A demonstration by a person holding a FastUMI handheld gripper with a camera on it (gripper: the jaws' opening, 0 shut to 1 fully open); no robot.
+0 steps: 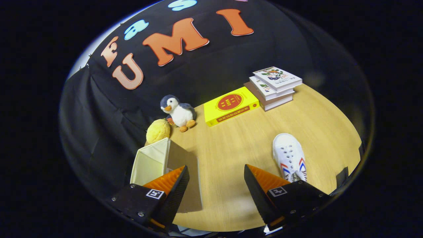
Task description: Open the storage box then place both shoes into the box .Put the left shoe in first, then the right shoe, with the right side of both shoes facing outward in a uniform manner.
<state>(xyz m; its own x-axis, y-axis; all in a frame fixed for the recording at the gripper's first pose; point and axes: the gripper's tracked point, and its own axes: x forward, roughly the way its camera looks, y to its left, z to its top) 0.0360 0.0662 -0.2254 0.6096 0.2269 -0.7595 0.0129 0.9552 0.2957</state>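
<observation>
1. Gripper view shows us the storage box (155, 162) at the lower left of the frame, a pale fabric bin on the wooden table (238, 148); it sits partly behind the left finger, and its cream inside wall faces us.
2. We see one white shoe (289, 158) at the lower right, just beyond the right finger's tip, with red and blue stripes on its sides. Its long axis runs roughly away from us, one end tucked behind the finger. We cannot tell whether it is the left or right shoe.
3. Our gripper (216, 177) hangs above bare table with its fingers wide apart and nothing between them.
4. The relation that matters: the box lies left of the fingers, the shoe right, so the gap points between the two. We judge the shoe slightly nearer the right finger, needing a swing rightward.
5. Farther out, upper centre, lie a yellow book (230, 106) and a stack of books (274, 86); a penguin toy (177, 112) and a yellow ball (158, 131) sit behind the box.
</observation>
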